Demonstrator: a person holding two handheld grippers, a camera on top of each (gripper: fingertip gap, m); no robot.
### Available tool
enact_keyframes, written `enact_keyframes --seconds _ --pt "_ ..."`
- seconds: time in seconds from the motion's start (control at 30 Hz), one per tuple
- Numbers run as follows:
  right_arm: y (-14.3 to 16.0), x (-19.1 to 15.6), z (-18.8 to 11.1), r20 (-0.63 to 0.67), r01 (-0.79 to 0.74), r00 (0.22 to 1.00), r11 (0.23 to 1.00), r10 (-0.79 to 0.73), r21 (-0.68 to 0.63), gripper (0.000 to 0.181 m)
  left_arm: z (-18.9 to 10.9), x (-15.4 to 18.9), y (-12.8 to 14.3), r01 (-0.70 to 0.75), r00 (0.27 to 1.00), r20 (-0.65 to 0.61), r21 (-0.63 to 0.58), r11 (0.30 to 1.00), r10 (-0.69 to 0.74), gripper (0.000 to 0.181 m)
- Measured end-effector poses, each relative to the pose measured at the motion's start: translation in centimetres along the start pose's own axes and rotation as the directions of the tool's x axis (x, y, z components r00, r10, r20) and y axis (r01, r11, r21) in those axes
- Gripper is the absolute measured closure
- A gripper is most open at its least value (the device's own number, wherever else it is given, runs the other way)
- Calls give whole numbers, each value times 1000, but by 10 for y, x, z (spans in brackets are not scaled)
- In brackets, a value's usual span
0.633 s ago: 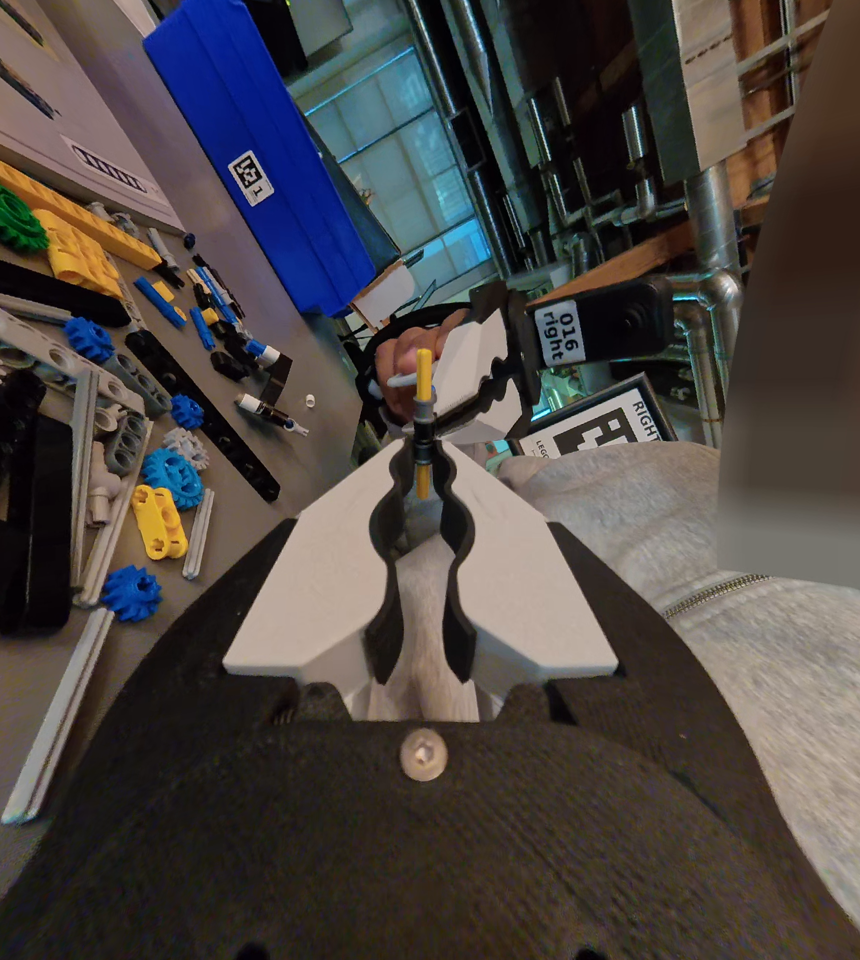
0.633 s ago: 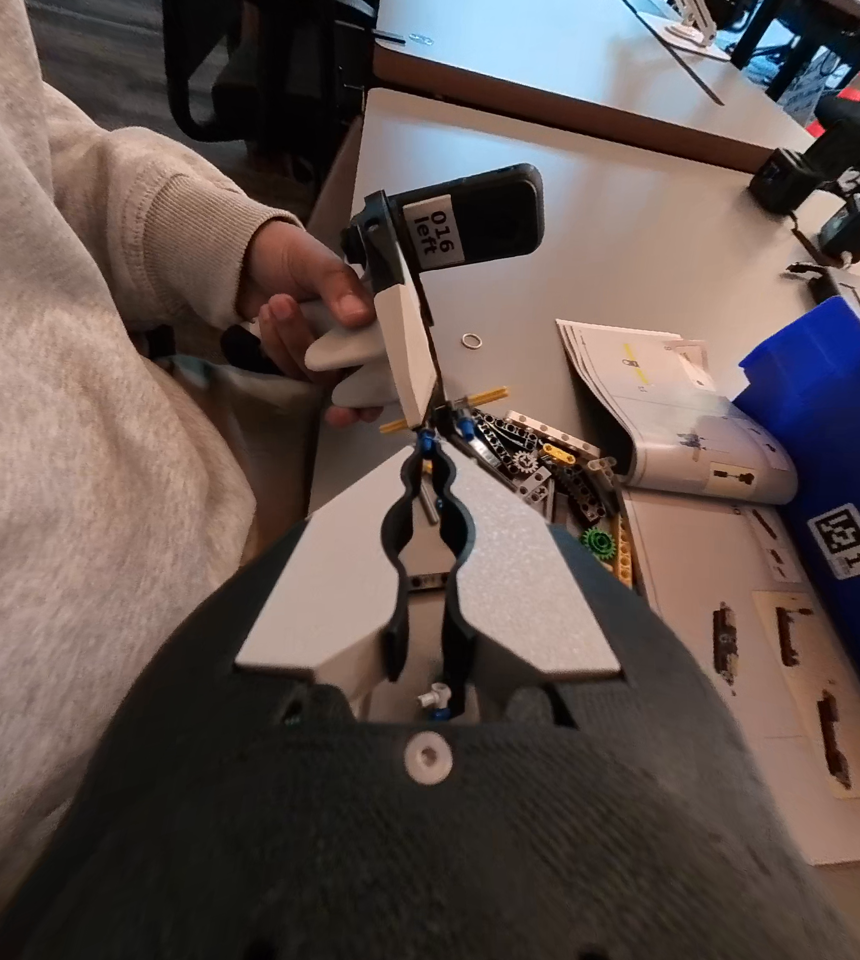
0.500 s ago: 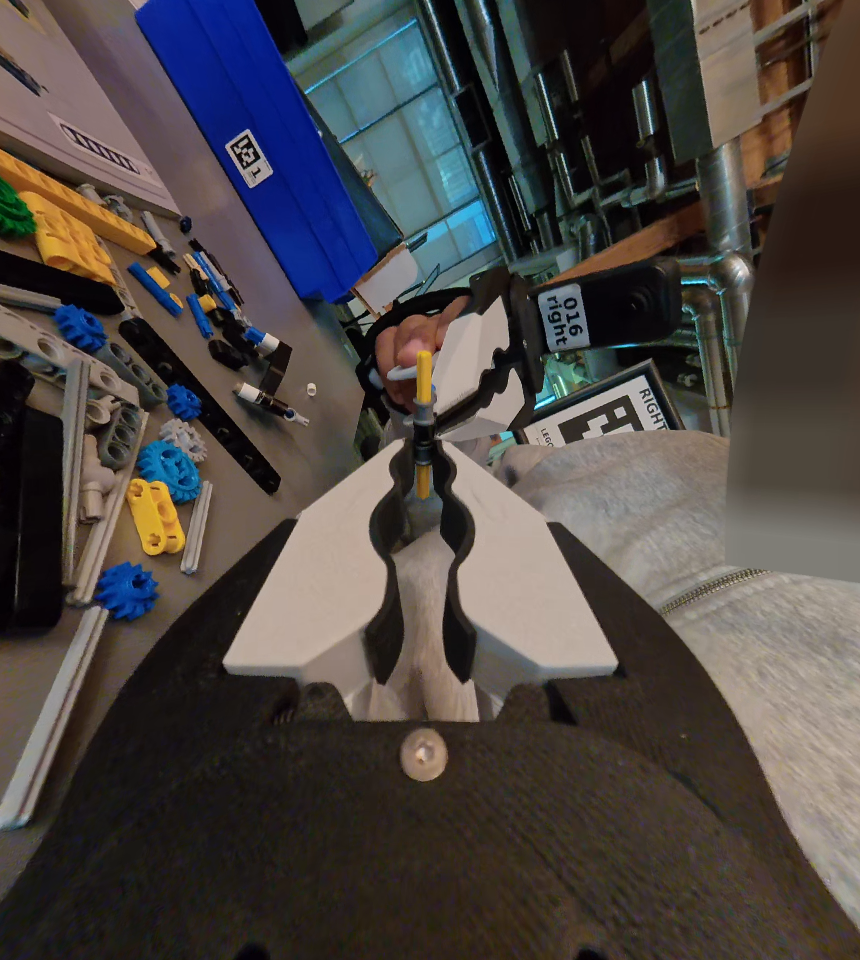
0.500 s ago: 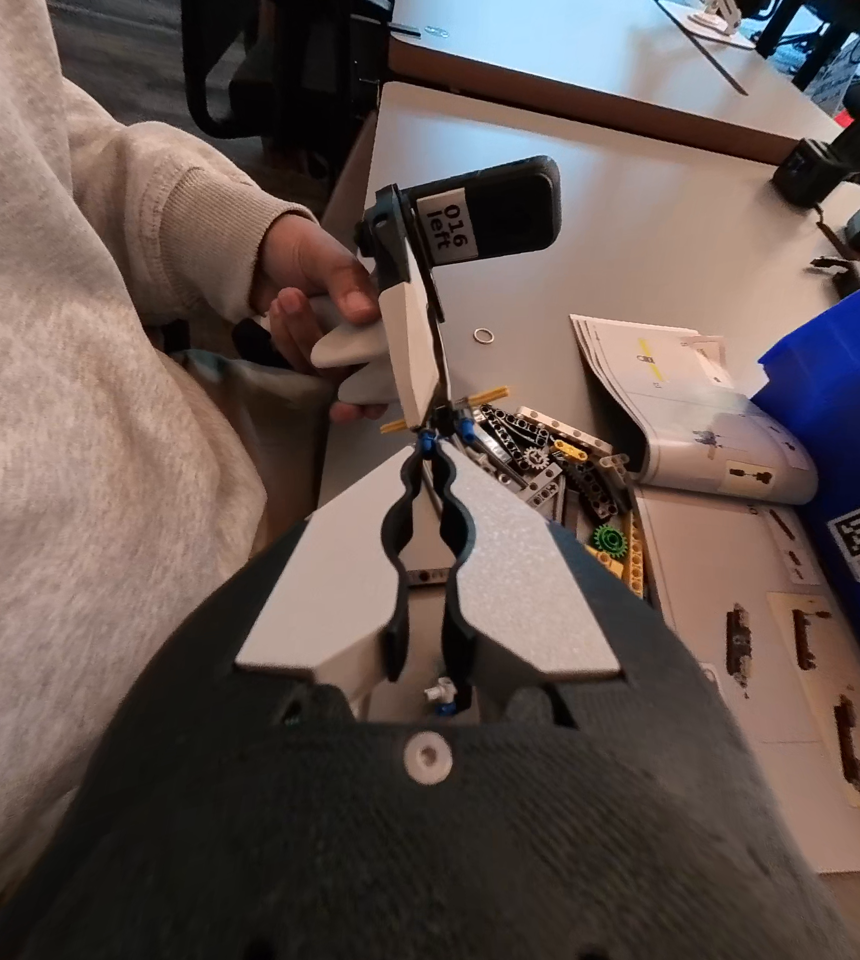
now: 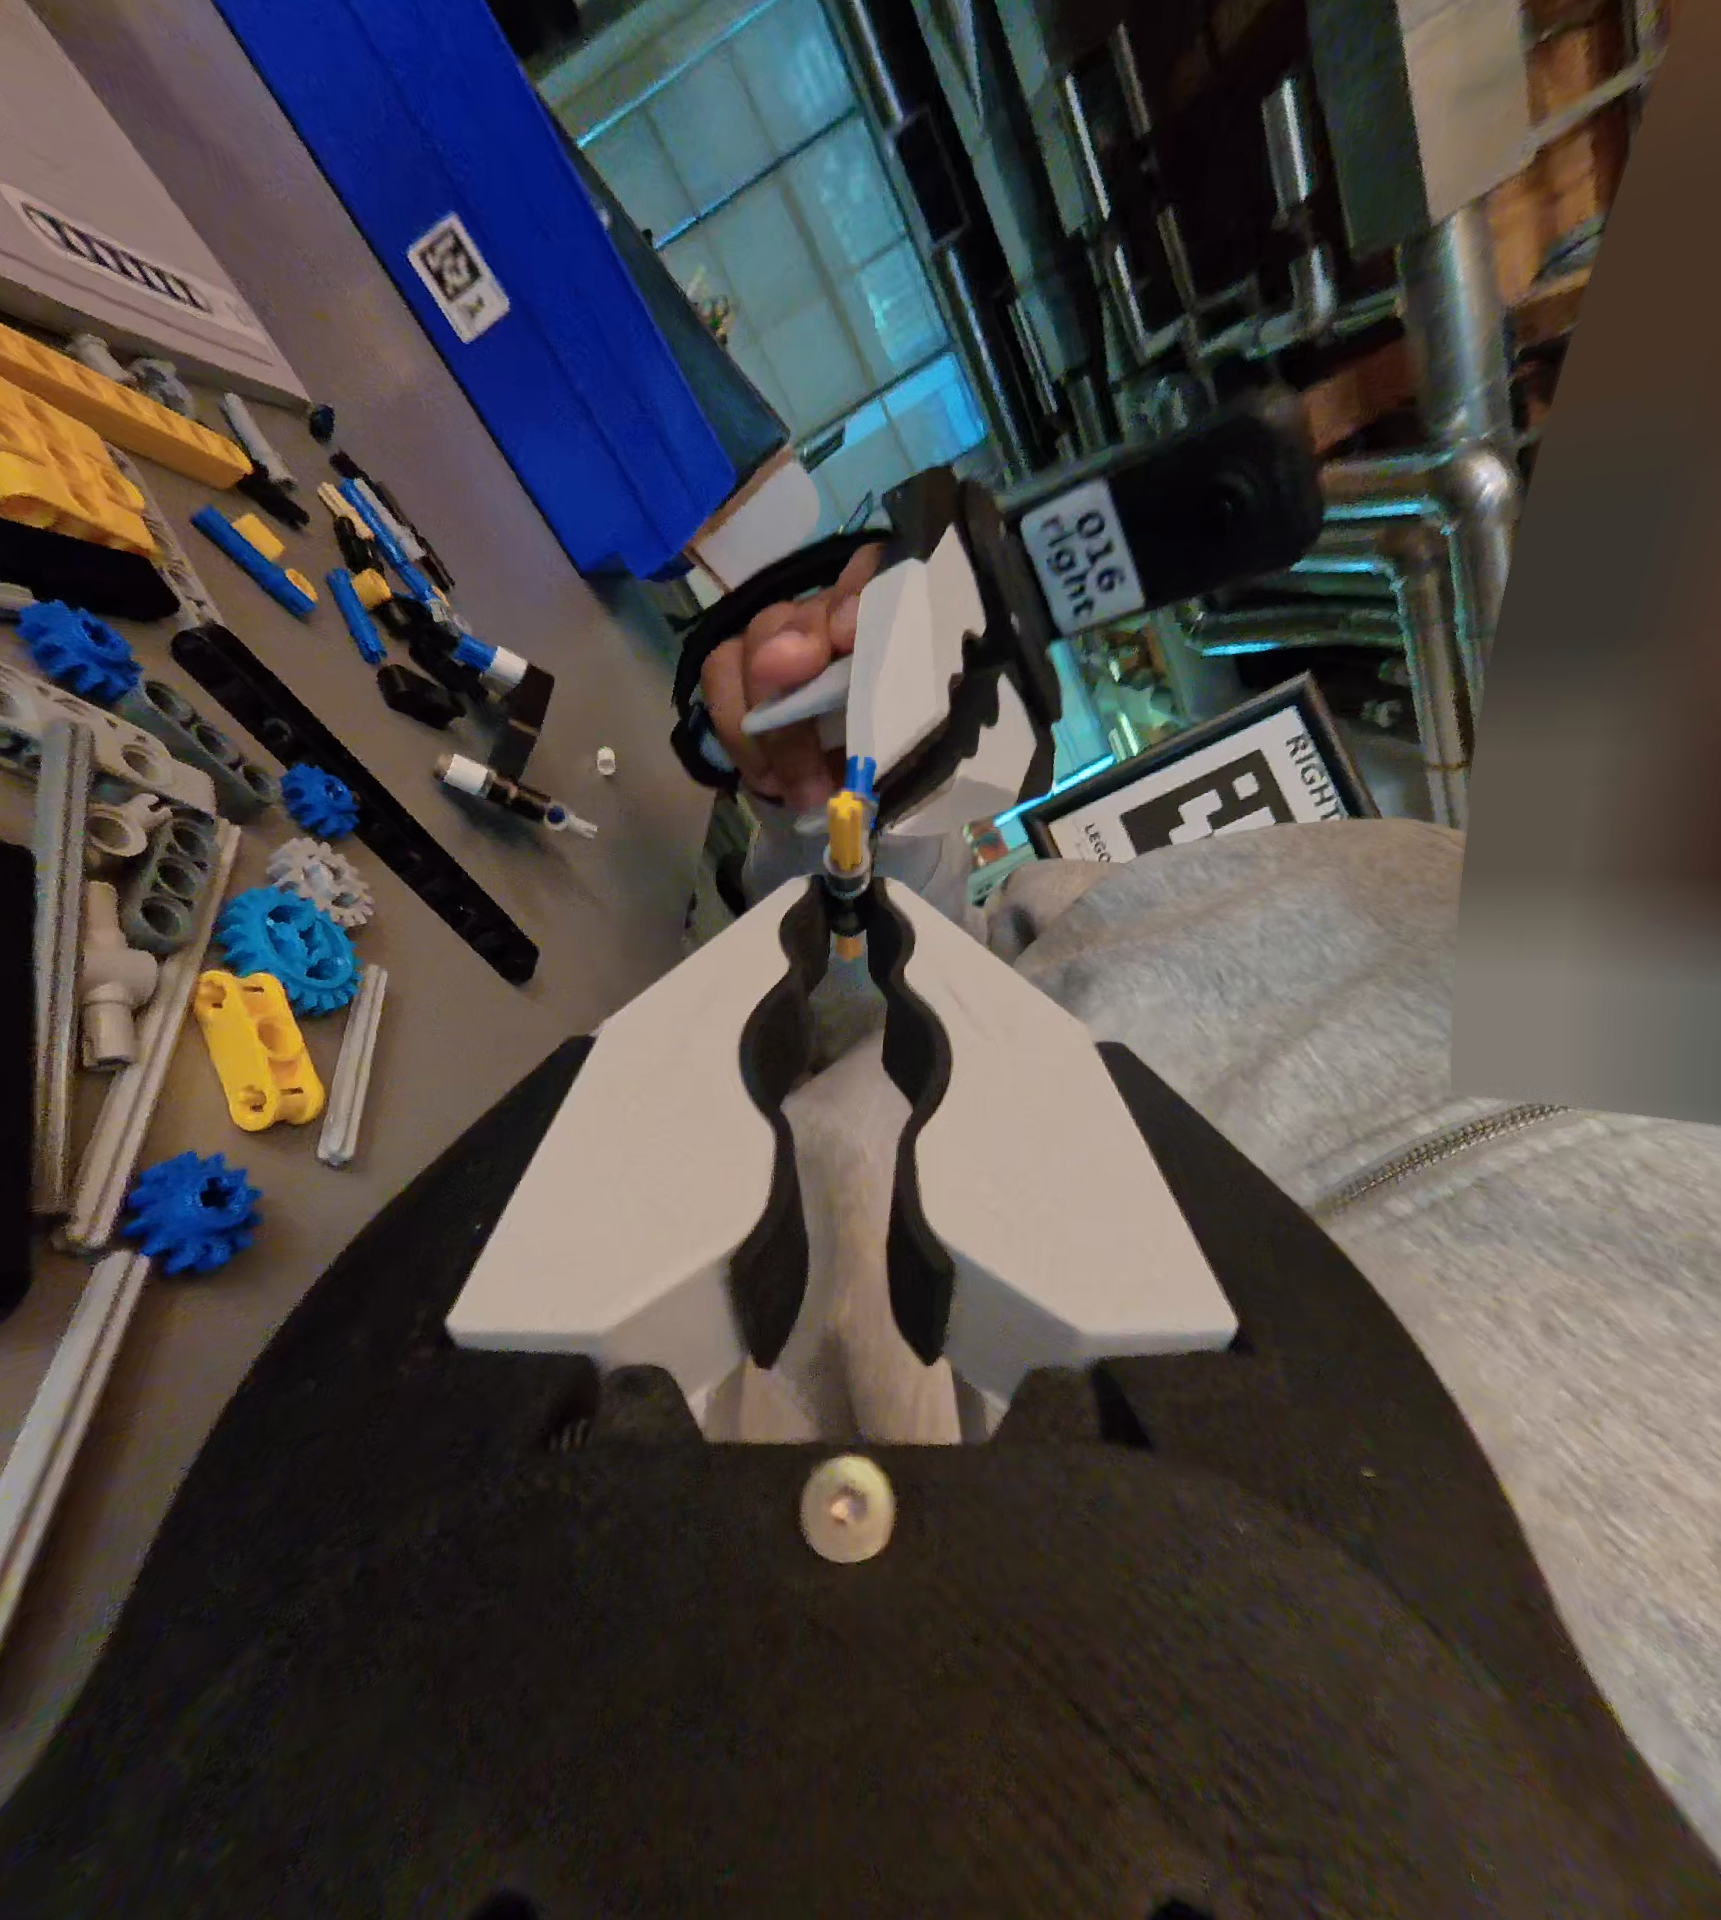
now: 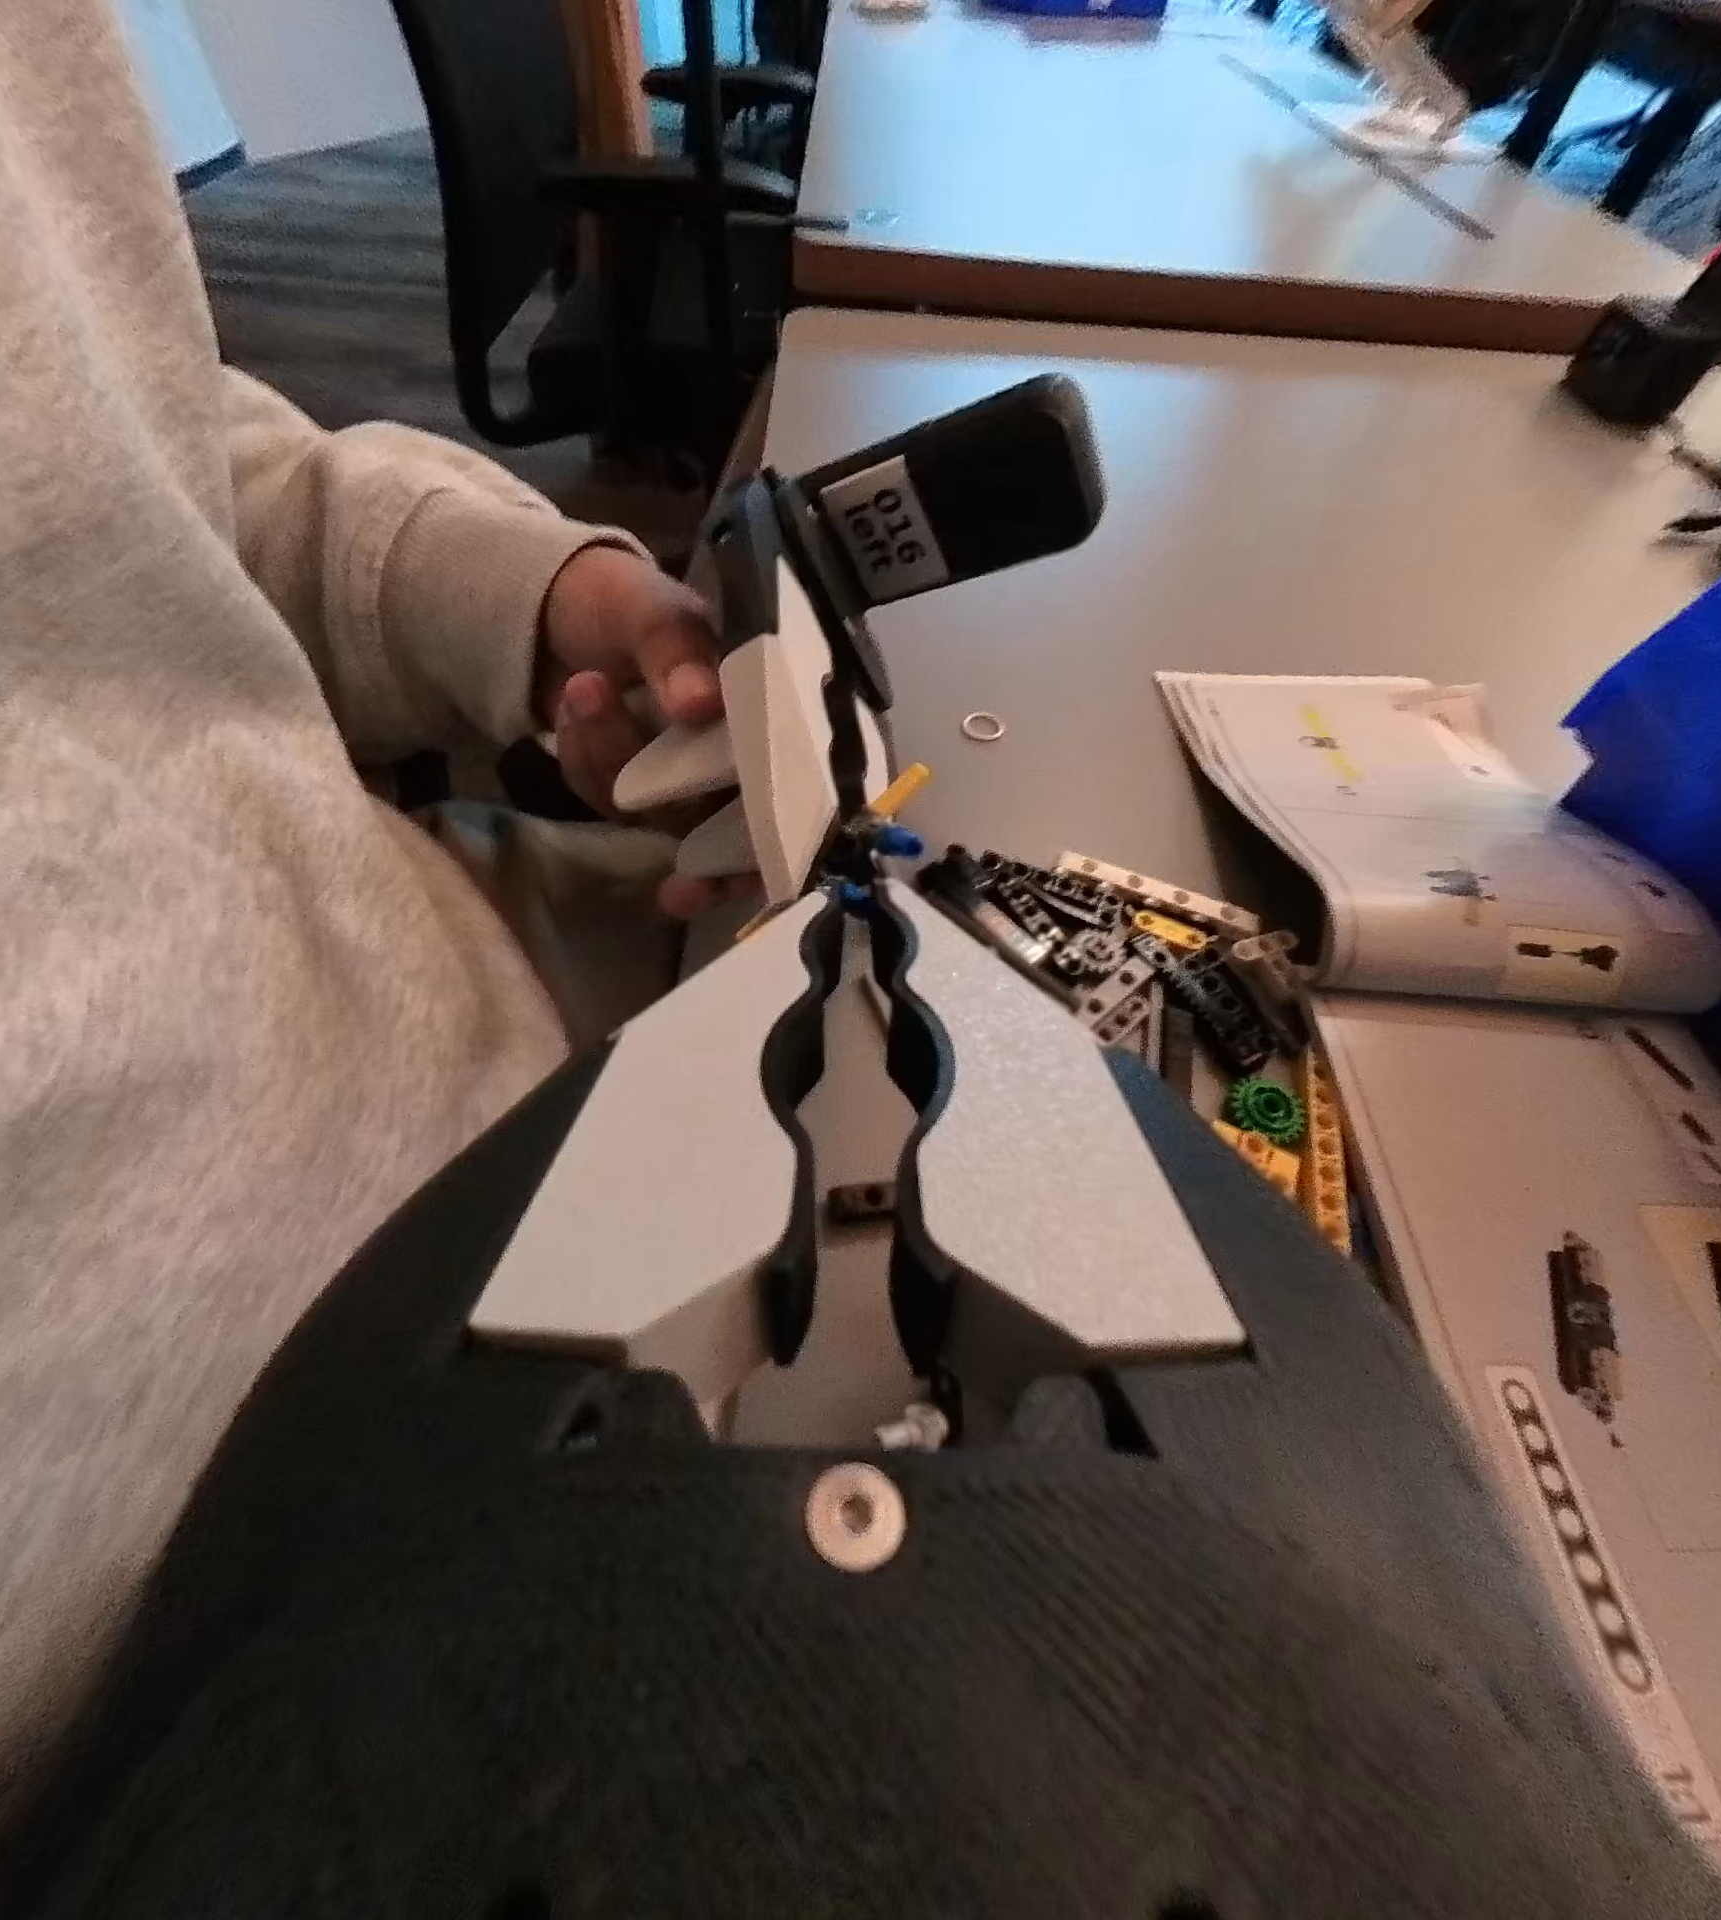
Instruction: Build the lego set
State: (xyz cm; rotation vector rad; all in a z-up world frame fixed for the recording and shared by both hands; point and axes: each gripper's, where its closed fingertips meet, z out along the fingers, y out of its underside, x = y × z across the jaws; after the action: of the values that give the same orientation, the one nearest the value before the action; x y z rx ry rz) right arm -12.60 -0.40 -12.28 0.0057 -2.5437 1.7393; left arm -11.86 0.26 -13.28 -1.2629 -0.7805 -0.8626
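My left gripper is shut on a thin yellow axle that carries a small dark bush and stands up between the fingertips. My right gripper is shut on a small blue pin. Both are held in the air over the person's lap, tip to tip. In the left wrist view the blue pin touches the top of the axle, with the right gripper behind it. In the right wrist view the left gripper stands upright and the axle sticks out to its right.
Loose parts lie on the grey table: blue gears, a yellow connector, black beams and grey axles. A blue bin stands behind. An open instruction booklet and a parts pile are to the right.
The two grippers have come closer together. The blue pin now shows against the top end of the yellow axle, and less of the axle stands free above my left fingertips.
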Motion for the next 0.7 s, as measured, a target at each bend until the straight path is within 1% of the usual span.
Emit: enact_keyframes --seconds 0.07,0.13,0.17,0.23,0.27,0.33,0.43,0.5,0.53,0.6,0.63,0.7 --pt "-5 5 1 -51 20 999 999 -18 36 174 -2 1 -5 7 1000 -11 36 999 -7 176" --pt "-4 15 2 -115 33 993 999 -30 30 150 -5 2 -13 19 1000 -23 86 996 -17 176" --pt "-2 18 2 -134 34 991 999 -30 25 145 -7 3 -16 30 999 -36 107 994 -26 176" --pt "-4 22 1 -163 32 986 999 -25 44 145 -12 2 -25 44 999 -35 164 985 -39 176" --pt "-7 24 1 -183 28 983 997 -15 68 141 -15 0 -30 48 999 -28 207 977 -43 176" --pt "-15 31 1 -249 23 969 992 10 128 120 -22 -2 -42 76 997 -32 299 951 -70 176" --pt "-25 34 3 -358 99 933 978 -27 184 106 -29 -5 -53 144 990 -60 407 902 -130 176" --pt "-26 27 12 -390 182 914 973 -113 145 116 -32 -5 -56 138 990 -46 452 881 -131 176" --pt "-24 26 19 -399 216 903 971 -159 102 112 -30 -5 -54 118 993 -25 448 886 -119 175" --pt "-16 27 29 -418 248 882 968 -217 22 111 -26 -3 -51 71 996 15 426 902 -86 176" --pt "-17 26 32 -422 259 878 966 -227 20 110 -23 -3 -49 59 997 26 414 909 -76 176" --pt "-20 24 33 -425 270 876 962 -228 38 119 -20 -2 -46 56 997 26 409 911 -73 176"
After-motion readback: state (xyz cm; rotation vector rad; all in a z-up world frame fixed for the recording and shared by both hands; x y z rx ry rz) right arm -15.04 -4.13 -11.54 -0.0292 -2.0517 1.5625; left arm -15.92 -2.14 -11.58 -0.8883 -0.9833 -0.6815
